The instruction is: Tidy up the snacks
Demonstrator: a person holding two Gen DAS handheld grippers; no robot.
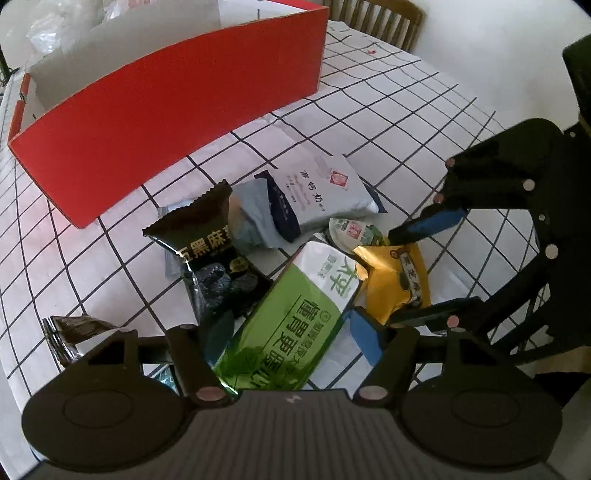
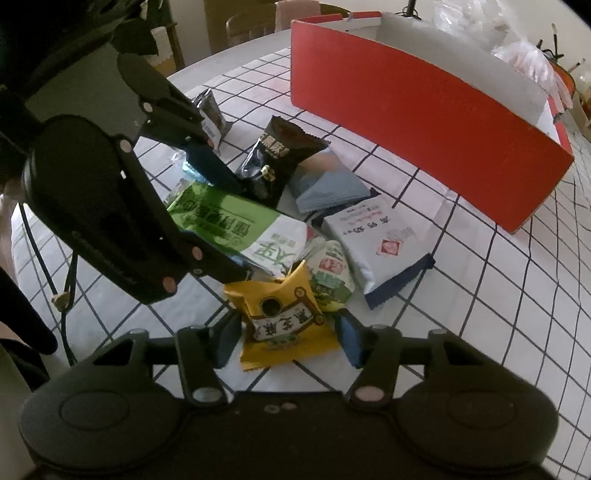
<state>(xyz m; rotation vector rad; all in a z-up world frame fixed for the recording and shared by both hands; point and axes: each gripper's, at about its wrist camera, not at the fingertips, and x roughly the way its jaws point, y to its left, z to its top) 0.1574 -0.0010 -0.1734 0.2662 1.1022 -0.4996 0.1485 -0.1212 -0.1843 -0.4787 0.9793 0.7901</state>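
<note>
A pile of snack packets lies on the checked tablecloth (image 1: 332,110). My left gripper (image 1: 291,336) straddles the long green-and-white packet (image 1: 295,317), and its pads touch both long edges; from the right wrist view this gripper (image 2: 240,229) is seen clamping that green packet (image 2: 229,214). My right gripper (image 2: 288,341) has its blue pads against both sides of the puffy yellow packet (image 2: 284,317); in the left wrist view it (image 1: 392,275) reaches in from the right onto the same yellow packet (image 1: 395,280). Behind stands the red box (image 1: 166,110) (image 2: 424,110), its open top white inside.
Also in the pile are a black sesame packet (image 1: 210,254), a white milk packet (image 1: 325,192), a grey-blue packet (image 1: 251,221) and a small green-white one (image 1: 354,229). A dark packet (image 1: 70,332) lies apart at the left. A wooden chair (image 1: 384,18) stands beyond the table.
</note>
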